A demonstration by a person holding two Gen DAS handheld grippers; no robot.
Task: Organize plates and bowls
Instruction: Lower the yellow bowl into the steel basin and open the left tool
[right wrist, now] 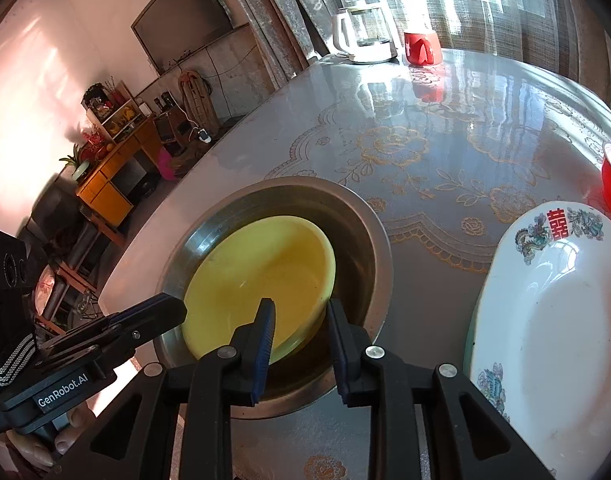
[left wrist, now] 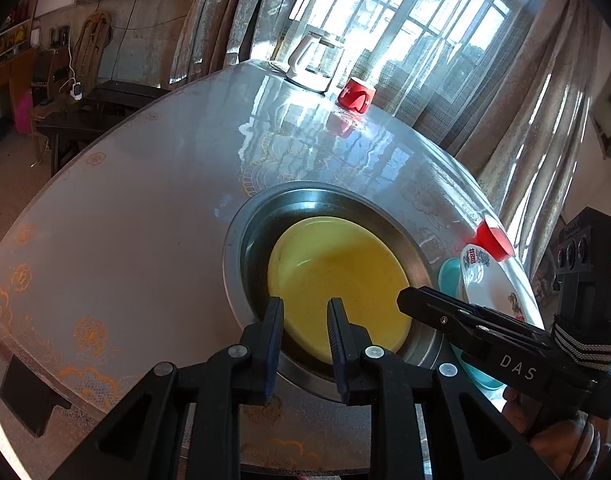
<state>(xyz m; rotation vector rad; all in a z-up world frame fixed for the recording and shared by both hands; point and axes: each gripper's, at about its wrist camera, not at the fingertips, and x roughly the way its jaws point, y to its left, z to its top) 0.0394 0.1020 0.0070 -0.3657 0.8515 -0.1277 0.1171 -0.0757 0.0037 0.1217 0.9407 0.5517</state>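
From the left wrist view, the left gripper (left wrist: 305,316) hangs over the near rim of the yellow bowl (left wrist: 337,280), which sits nested inside the steel basin (left wrist: 241,216) on the round table (left wrist: 125,220). Its jaws stand a little apart with nothing pressed between them; the bowl's edge shows through the gap. The right gripper (left wrist: 401,300) comes in from the side, and here I cannot tell how its jaws stand. To me the bowl looks freshly set down, so the sound thing is to let the jaws clear the rim fully before lifting away, lest a pad catch the lip and tip it.

This view alone shows a teal dish (left wrist: 449,276) under the patterned white plate (left wrist: 489,288), and a red bowl (left wrist: 493,238) beyond them.

From the right wrist view, the right gripper (right wrist: 299,320) has its jaws parted, one finger inside the yellow bowl (right wrist: 261,264), the other outside its rim, over the steel basin (right wrist: 361,232); neither seems to press. Only here do I see that the bowl sits off-centre, crowded toward the basin's near-left wall. The white plate (right wrist: 553,320) lies just beside the basin, likely next. The left gripper (right wrist: 181,308) appears side-on.
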